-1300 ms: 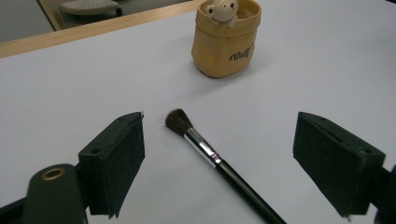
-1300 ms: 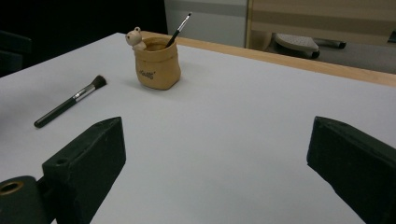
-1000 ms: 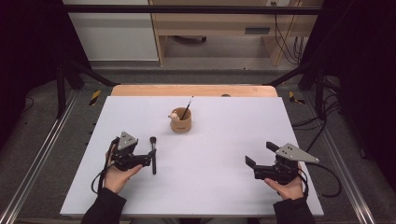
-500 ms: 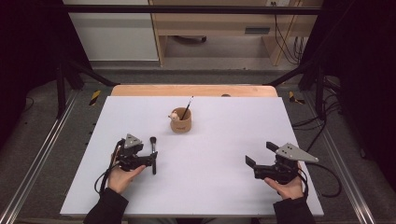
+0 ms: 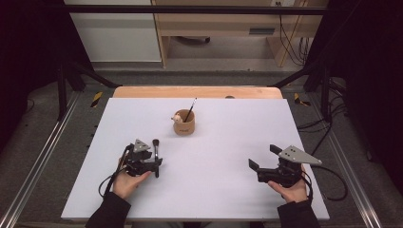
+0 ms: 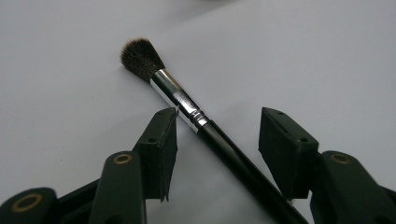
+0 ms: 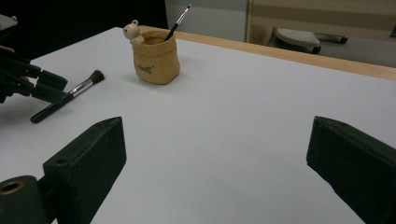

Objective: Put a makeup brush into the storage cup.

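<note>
The makeup brush (image 6: 196, 121) is seen lying flat on the white table (image 5: 228, 190) between the jaws of the left gripper (image 6: 217, 140), which have just been closing around it but are not yet pressed on it, the ferrule just beside one jaw and the black handle running diagonally toward the other. It is judged light, stiff and smooth, liable to roll or slip, and best taken on the handle just behind the ferrule, away from the soft bristles. The right gripper (image 7: 217, 154) is held open over bare table, with the tan pot (image 7: 156, 63) well beyond the jaws and free room on all sides.
</note>
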The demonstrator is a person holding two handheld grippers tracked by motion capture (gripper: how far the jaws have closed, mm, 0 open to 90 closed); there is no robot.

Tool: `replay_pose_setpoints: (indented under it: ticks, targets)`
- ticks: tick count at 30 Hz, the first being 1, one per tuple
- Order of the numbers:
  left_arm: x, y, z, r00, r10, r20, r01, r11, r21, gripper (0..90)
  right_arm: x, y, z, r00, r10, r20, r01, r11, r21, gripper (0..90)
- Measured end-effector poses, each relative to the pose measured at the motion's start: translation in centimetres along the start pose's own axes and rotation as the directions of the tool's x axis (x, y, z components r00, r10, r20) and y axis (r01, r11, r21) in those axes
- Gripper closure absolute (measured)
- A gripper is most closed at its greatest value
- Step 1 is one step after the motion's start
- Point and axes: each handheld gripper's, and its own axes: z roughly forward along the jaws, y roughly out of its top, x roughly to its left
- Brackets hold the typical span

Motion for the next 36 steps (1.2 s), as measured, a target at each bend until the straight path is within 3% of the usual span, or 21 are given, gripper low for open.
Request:
replay_pose_setpoints:
  ticks: [14,23,36]
  targets:
    - [-0.28,-0.3,0.44,0.9998,0.009,0.015,-0.01,0.9989,0.046,59.3,-0.13,-0.13,-0.01,1.0,0.003,0.001,-0.003,1.0,0.003,5.2]
    - [-0.12,-0.27,0.25,0.9997,-0.016,0.021,0.015,0.9982,0.059,62.4,-0.09,-0.07,-0.04,1.0,0.002,0.001,-0.002,1.0,-0.002,5.3]
    - [0.18,-0.17,0.04,0.9996,-0.014,0.026,0.012,0.996,0.088,67.4,-0.09,-0.13,0.01,1.0,0.002,0.0,-0.002,1.0,0.004,5.2]
